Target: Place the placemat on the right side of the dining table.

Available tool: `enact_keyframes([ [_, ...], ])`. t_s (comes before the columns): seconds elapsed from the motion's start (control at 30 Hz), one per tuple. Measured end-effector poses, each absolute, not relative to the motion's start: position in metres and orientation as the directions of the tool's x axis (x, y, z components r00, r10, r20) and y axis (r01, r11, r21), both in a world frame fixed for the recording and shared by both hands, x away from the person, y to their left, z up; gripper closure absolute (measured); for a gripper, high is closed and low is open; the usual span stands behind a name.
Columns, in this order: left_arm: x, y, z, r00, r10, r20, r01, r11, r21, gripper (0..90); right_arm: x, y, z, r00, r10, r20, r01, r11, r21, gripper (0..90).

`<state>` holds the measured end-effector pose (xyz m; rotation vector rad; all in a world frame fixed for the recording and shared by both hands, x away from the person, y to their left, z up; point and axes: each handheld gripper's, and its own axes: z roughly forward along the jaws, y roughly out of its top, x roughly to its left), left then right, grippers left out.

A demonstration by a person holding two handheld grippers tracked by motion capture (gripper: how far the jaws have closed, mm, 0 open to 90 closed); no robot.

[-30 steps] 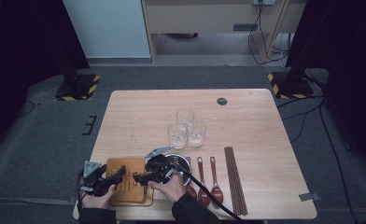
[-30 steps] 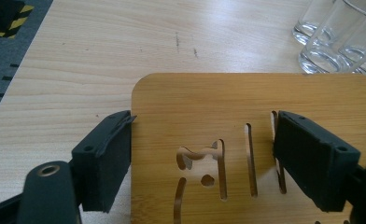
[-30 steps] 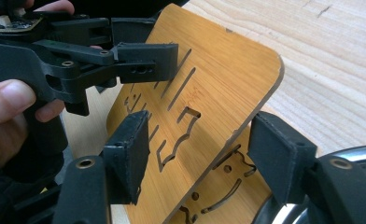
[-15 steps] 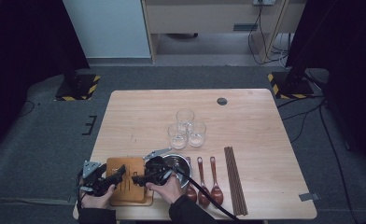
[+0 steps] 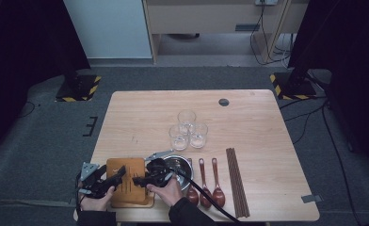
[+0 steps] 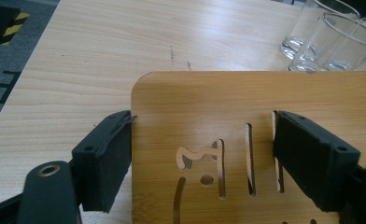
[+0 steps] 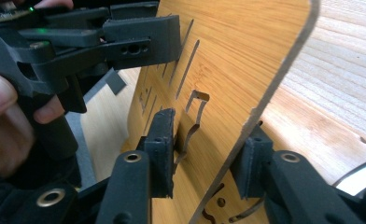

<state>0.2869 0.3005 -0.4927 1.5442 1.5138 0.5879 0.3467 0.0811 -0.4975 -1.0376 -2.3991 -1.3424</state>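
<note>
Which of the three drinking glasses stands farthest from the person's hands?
The back glass, at the tip of the cluster toward the table's far edge; the left glass and right glass stand side by side nearer the hands.

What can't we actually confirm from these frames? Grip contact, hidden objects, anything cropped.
- Right gripper contact: right gripper view shows its jaws either side of the wooden board, closing just now; far pad's face hidden behind the board edge.
- Metal bowl: high view, partly covered by the right hand; contents unreadable.
- Board's near edge: left gripper view, cropped at the bottom.
- Glasses: left gripper view, cut by the frame's top and right edges.
</note>
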Motion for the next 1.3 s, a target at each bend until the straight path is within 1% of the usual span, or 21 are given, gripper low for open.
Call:
enact_keyframes([
  [0.33,0.284,0.302,-0.490,0.156,0.955,-0.252,0.535,0.132,0.835,20.2,0.348,0.077,-0.496,-0.707,0.455,0.542,0.694,0.297,0.655,70.8],
  [0.7,0.281,0.302,-0.488,0.175,0.952,-0.251,0.525,0.125,0.842,20.3,0.348,0.071,-0.497,-0.679,0.422,0.601,0.727,0.271,0.631,76.3],
  [1.1,0.278,0.303,-0.487,0.187,0.948,-0.258,0.510,0.130,0.850,20.3,0.351,0.066,-0.499,-0.642,0.368,0.672,0.764,0.241,0.598,82.4],
  [1.3,0.278,0.304,-0.488,0.190,0.942,-0.278,0.510,0.147,0.848,20.3,0.352,0.065,-0.501,-0.629,0.337,0.701,0.777,0.231,0.586,85.5],
])
